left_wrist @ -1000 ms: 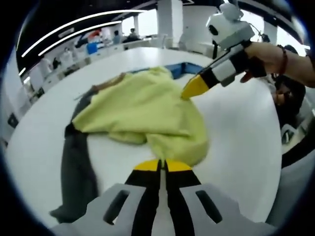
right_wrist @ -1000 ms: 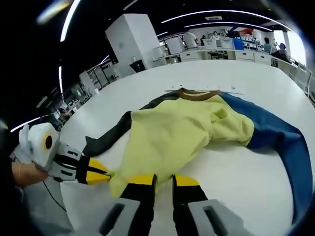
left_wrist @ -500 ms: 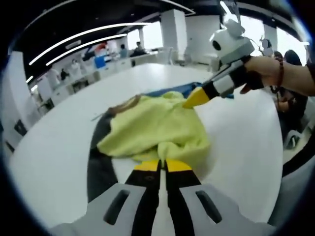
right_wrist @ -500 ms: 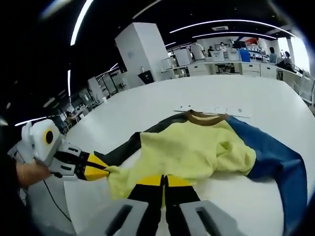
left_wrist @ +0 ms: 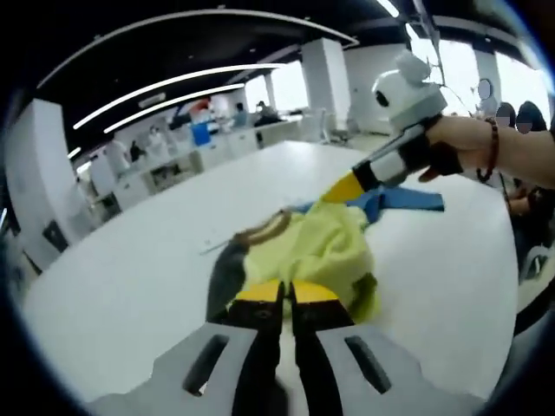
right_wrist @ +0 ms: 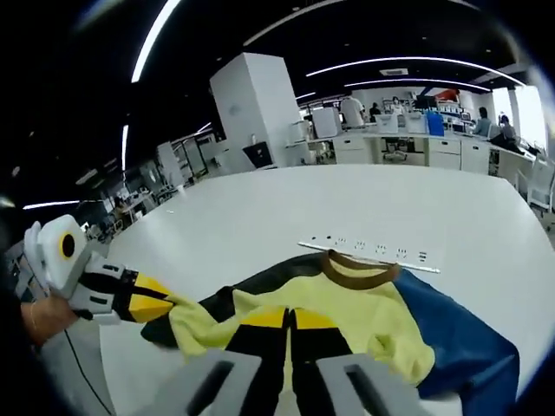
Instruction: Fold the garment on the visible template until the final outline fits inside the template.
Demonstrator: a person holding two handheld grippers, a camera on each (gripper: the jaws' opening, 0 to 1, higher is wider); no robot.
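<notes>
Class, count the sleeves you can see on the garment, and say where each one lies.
2. The blue sleeve lies on the white table right of the yellow body in the right gripper view; the dark sleeve runs left, toward the left claw.

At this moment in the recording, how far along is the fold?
Early to midway. Done: little; the yellow sweatshirt with a brown collar lies bunched on the white table, blue sleeve and dark sleeve spread out. In hand: the left gripper and right gripper each pinch the yellow hem, jaws shut. Left: tucking both sleeves and flattening. I can't make out a template outline.
</notes>
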